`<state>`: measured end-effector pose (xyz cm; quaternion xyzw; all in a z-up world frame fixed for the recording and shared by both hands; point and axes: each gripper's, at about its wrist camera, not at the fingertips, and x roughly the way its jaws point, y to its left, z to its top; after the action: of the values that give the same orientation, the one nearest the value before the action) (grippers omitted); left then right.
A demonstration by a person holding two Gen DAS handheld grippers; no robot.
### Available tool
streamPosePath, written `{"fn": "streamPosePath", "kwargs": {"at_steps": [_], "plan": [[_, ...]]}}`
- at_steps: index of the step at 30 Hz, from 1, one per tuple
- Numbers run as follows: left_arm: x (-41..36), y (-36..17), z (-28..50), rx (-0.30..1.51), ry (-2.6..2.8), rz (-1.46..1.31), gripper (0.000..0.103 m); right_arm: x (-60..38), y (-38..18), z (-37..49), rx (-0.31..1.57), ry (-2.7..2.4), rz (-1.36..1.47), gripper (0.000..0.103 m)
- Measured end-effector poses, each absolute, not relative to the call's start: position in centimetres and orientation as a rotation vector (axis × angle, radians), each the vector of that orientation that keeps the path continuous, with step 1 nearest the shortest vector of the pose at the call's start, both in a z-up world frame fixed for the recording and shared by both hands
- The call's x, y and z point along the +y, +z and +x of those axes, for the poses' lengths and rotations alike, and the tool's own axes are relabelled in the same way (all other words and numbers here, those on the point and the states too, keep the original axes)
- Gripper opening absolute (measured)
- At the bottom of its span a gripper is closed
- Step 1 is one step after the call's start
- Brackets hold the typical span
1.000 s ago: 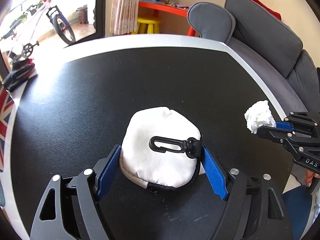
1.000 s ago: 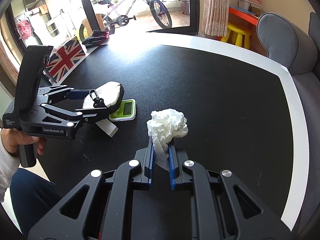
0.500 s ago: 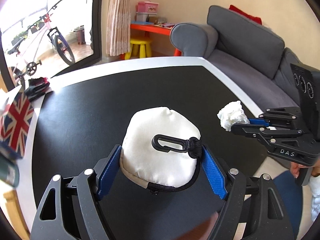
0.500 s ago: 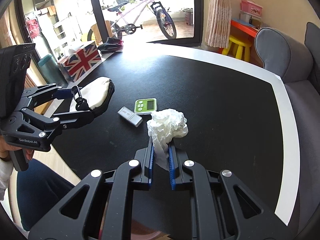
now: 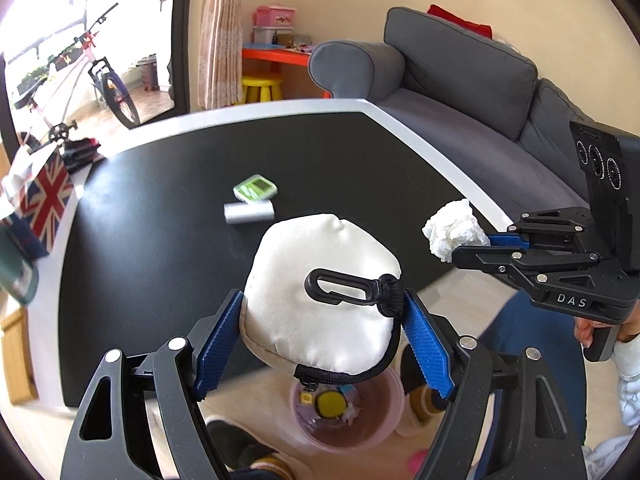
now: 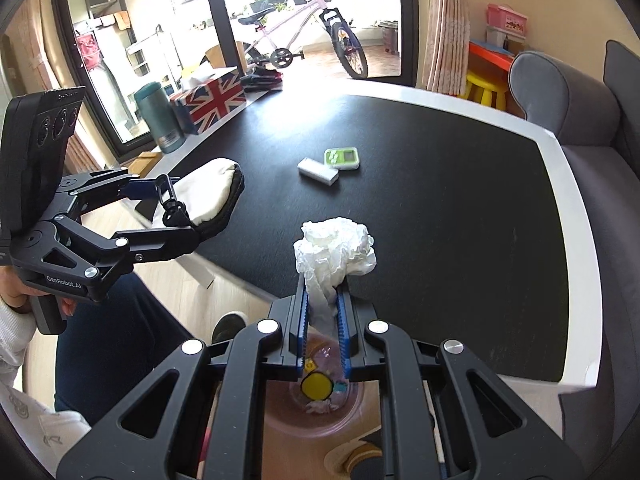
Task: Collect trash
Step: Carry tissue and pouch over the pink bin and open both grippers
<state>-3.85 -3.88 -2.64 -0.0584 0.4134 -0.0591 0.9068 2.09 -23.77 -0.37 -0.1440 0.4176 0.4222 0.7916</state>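
My left gripper (image 5: 320, 312) is shut on a white zip pouch (image 5: 320, 280) with a black clip; it also shows in the right wrist view (image 6: 208, 196). My right gripper (image 6: 322, 296) is shut on a crumpled white tissue (image 6: 334, 248), also seen in the left wrist view (image 5: 452, 232). Both are held past the near edge of the black table (image 6: 440, 200), above a pink bin (image 5: 380, 424) on the floor. The bin (image 6: 352, 412) holds a yellow round piece and scraps.
A green timer (image 6: 342, 159) and a small white roll (image 6: 318, 171) lie on the table. A Union Jack box (image 6: 212, 98) and a teal bottle (image 6: 158, 116) stand at the left edge. A grey sofa (image 5: 480, 92) lies to the right. The person's legs and feet are beside the bin.
Both grippers have pulled back from over the table to beyond its near edge, keeping their loads. The pink bin has come into view beneath them.
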Motion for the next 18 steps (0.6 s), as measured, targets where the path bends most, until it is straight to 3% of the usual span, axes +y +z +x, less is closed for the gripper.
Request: {"fn": "streamPosePath", "kwargs": {"at_steps": [15, 16, 18], "plan": [[-5.9, -6.9, -8.1, 0.933, -0.148, -0.183, 0.075, -25.4, -7.3, -3.3, 1.082, 0.935, -0.32, 0.016], [-5.9, -6.9, -8.2, 0.931, -0.147, -0.183, 0.075, -25.4, -7.3, -3.2, 1.08, 0.928, -0.323, 0.022], [-5.8, -6.7, -8.3, 0.928, -0.145, -0.182, 0.075, -25.4, -7.2, -3.1, 1.077, 0.927, -0.312, 0.057]]}}
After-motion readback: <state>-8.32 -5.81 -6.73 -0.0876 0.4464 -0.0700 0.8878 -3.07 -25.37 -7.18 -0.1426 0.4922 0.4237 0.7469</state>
